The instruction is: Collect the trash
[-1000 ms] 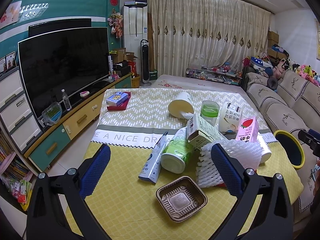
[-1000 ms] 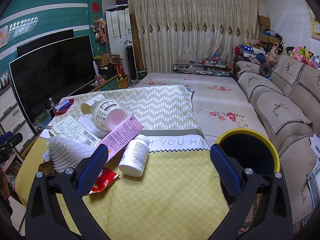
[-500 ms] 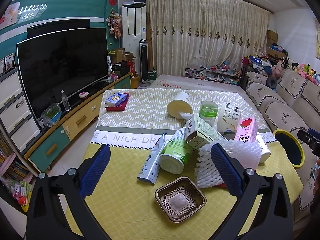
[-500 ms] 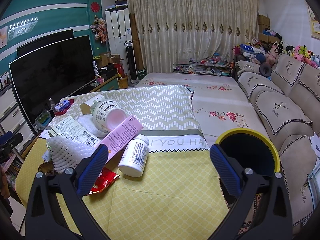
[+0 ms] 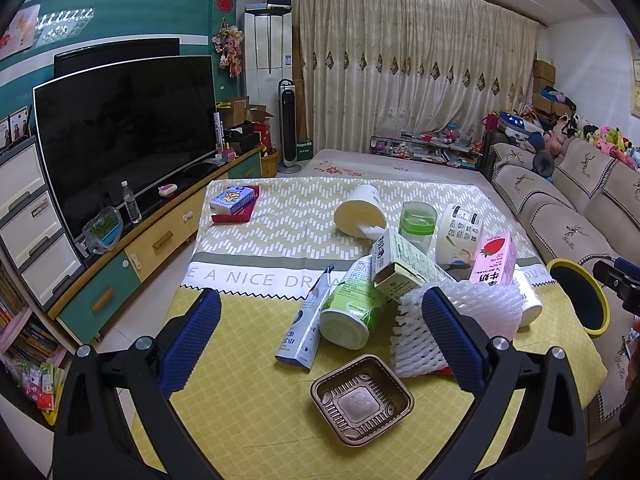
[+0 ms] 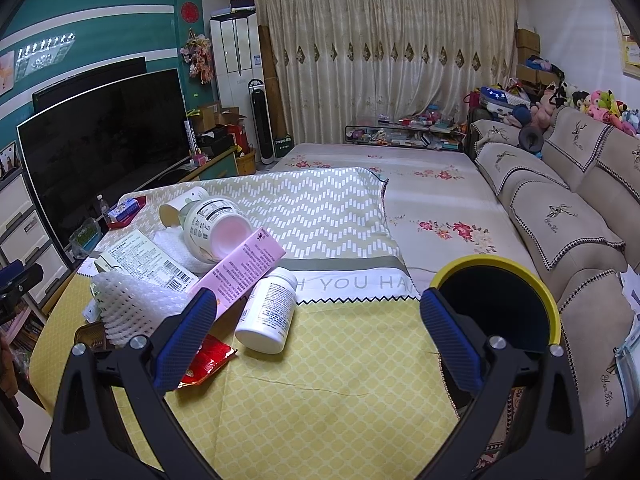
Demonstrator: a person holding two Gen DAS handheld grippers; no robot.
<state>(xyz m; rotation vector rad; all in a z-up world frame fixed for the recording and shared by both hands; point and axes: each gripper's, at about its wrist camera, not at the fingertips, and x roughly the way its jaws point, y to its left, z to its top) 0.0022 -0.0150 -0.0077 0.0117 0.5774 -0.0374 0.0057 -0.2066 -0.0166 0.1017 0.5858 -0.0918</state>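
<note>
A living room is seen, with a yellow tablecloth [image 5: 240, 396] covering the work surface. The trash pile sits at mid-table: brown plastic tray [image 5: 362, 399] nearest, white foam net [image 5: 456, 322] just beside it, a green-labelled cup [image 5: 352, 308] on its side with its end toward the camera, and a flattened tube [image 5: 306, 330] lying lengthwise away from the camera. A white pill bottle [image 6: 268, 312] lies tipped, under a pink carton [image 6: 238, 270]. A yellow-rimmed bin [image 6: 498, 304] stands at the table's right edge. Against the earlier frames, almost nothing is changed; only a slight view shift is noted. The left gripper [image 5: 320, 344] and right gripper [image 6: 316, 340] are both spread wide, holding and touching nothing.
</note>
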